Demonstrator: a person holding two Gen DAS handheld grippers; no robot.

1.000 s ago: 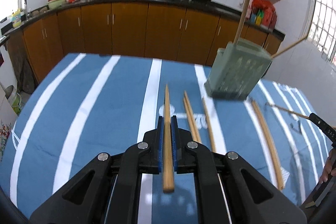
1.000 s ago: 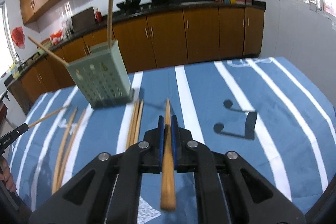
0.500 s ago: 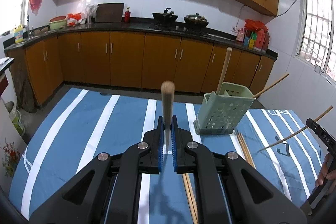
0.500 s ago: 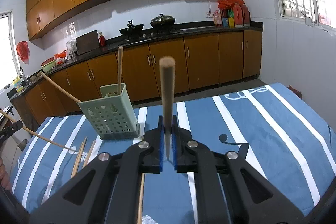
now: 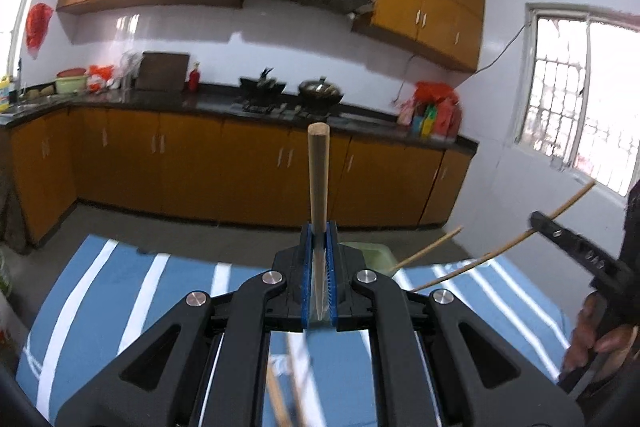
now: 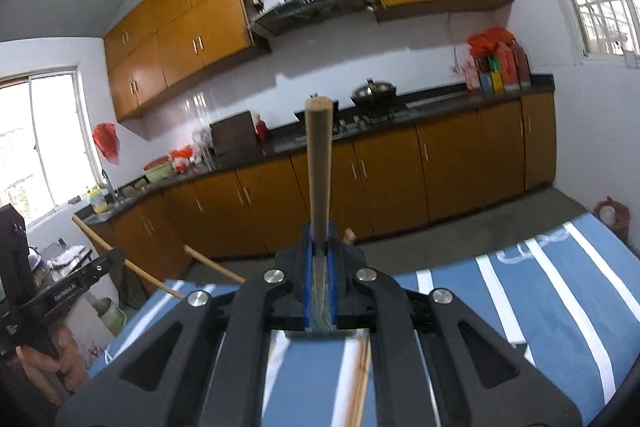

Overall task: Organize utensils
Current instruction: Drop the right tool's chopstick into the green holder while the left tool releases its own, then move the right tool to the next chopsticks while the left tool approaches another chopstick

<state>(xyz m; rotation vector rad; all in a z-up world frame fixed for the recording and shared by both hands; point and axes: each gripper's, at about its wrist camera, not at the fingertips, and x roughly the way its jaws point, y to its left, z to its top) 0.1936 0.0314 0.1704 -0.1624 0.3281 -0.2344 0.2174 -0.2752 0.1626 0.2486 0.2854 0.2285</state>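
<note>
Left gripper (image 5: 319, 251): pinching one chopstick (image 5: 318, 179), blunt end far and raised, likely to clear the holder's rim
Right gripper (image 6: 319, 251): clamped on another chopstick (image 6: 318, 163), likewise
Green holder (image 5: 370, 255): just beyond the left jaws, mostly hidden
Loose chopsticks (image 6: 360, 379): near, on striped cloth (image 6: 560, 307)

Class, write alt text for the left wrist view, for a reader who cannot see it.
The left tool is shut on a wooden chopstick that points up toward brown kitchen cabinets. Below lies a blue cloth with white stripes; at the right edge a hand holds the other tool with another chopstick.
</note>
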